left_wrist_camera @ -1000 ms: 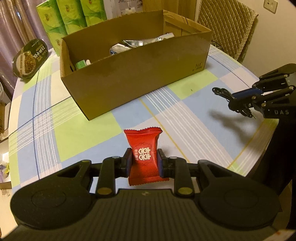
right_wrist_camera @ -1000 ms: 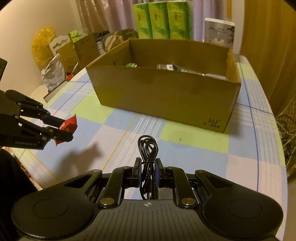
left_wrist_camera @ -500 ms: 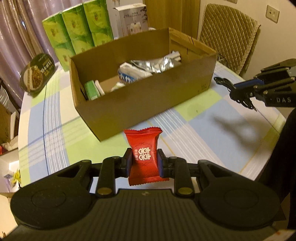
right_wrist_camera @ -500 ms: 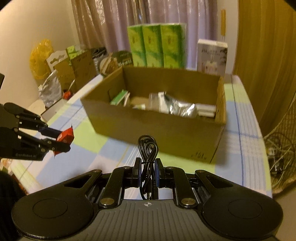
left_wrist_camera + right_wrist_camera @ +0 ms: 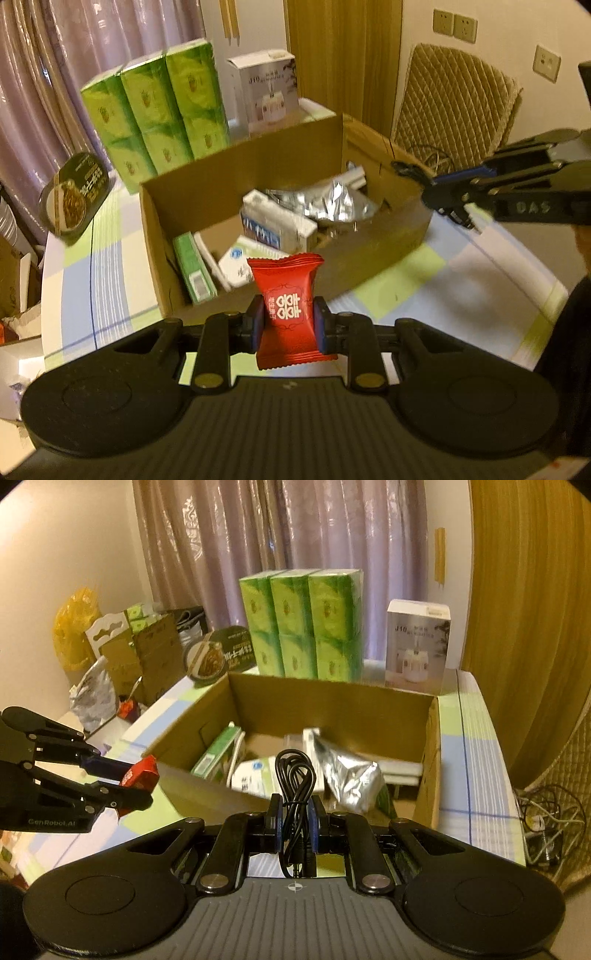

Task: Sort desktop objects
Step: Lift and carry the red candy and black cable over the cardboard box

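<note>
Carry-to-box step. The left gripper (image 5: 290,325) fingers clamp a red candy packet (image 5: 288,310), long axis upright, held just short of the cardboard box (image 5: 369,251) near wall. The right gripper (image 5: 295,818) fingers pinch a coiled black cable (image 5: 295,775), loop upward, above the same wall. Next, probably: advance over the box opening, then release.

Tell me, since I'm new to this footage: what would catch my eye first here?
The red candy packet clamped in the left gripper, just in front of the open cardboard box. Next, the coiled black cable pinched in the right gripper, near that box's front wall. Behind the box stands a bright green tissue pack.
</note>
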Action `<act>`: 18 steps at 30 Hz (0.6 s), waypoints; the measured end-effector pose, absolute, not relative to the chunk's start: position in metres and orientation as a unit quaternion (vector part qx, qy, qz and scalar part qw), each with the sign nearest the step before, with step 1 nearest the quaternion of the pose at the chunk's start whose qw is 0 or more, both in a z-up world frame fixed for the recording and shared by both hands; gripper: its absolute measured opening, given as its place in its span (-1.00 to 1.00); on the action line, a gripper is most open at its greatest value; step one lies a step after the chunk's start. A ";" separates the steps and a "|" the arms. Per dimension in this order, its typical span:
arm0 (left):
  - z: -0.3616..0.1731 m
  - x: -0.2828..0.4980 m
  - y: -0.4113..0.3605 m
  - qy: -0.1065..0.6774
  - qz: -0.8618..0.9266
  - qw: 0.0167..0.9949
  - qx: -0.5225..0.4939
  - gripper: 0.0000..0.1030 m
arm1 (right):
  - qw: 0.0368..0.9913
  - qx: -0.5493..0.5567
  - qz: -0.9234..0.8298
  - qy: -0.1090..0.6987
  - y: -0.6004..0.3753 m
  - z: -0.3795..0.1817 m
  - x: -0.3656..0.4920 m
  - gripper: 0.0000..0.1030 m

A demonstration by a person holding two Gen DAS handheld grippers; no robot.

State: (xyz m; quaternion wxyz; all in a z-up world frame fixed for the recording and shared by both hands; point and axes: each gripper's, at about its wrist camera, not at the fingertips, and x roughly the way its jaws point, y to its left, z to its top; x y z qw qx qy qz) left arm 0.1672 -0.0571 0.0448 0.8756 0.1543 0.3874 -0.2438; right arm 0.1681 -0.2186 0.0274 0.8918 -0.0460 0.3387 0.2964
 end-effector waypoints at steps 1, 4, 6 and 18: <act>0.047 0.172 -0.058 0.386 -0.243 0.877 0.153 -0.56 | 0.892 -0.045 0.296 0.338 -0.217 0.028 0.172 -0.79; 0.052 0.187 -0.061 0.382 -0.239 0.880 0.151 -0.56 | 0.892 -0.045 0.296 0.339 -0.212 0.029 0.183 -0.79; 0.054 0.197 -0.062 0.381 -0.236 0.882 0.149 -0.56 | 0.892 -0.043 0.295 0.340 -0.210 0.028 0.191 -0.79; 0.042 0.243 -0.070 0.388 -0.222 0.884 0.135 -0.56 | 0.890 -0.020 0.287 0.355 -0.197 0.013 0.236 -0.79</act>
